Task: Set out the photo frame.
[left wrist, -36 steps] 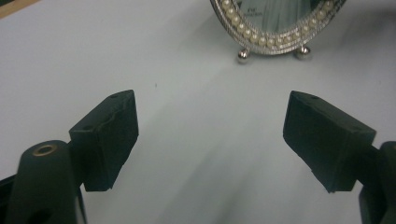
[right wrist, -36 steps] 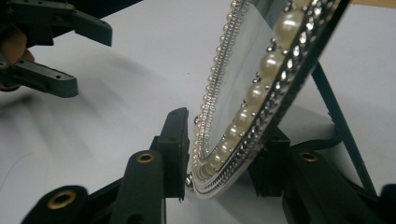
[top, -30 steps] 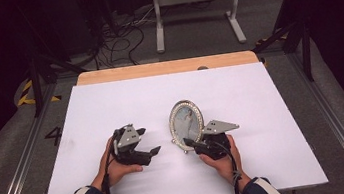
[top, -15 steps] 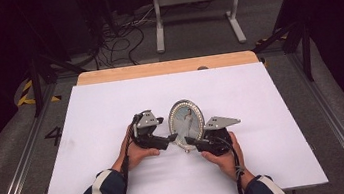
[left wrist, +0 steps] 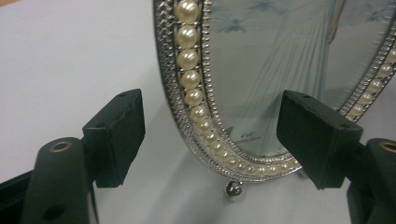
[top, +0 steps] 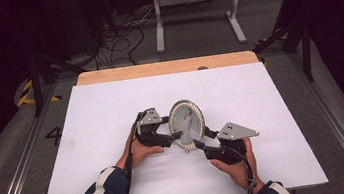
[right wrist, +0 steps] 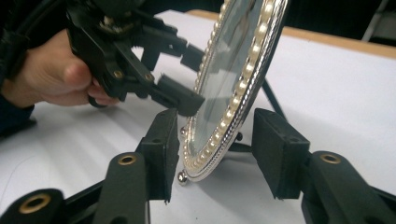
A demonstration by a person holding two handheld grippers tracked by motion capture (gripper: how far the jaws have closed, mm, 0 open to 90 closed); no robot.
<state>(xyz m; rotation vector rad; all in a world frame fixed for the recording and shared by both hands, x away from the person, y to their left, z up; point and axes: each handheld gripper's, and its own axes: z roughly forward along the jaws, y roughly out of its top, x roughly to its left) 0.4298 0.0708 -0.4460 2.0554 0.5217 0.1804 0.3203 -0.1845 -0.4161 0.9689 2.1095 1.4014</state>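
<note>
1. Here, an oval picture frame [top: 187,123] with a pearl-beaded silver rim is seen standing upright near the middle of the white table [top: 111,110], tilted slightly back on its rear strut.
2. The left gripper [top: 177,135] is held at the frame's lower left edge; in the left gripper view its jaws are spread wide, with the beaded rim [left wrist: 196,107] between them and neither pad touching it.
3. The right gripper [top: 201,141] is held at the frame's lower right; in the right gripper view its jaws are likewise parted, the frame's bottom edge [right wrist: 219,140] lying between them, close to the left pad, though contact cannot be told.
4. Nothing is gripped by either gripper.
5. Bare table is seen on every side of the frame, with wide room to the left, right and far side; the near edge is taken up by the person's forearms.
6. The frame's long axis is set vertical, and its glass face is turned toward the near side. A small ball foot [left wrist: 233,189] is seen resting on the table.
</note>
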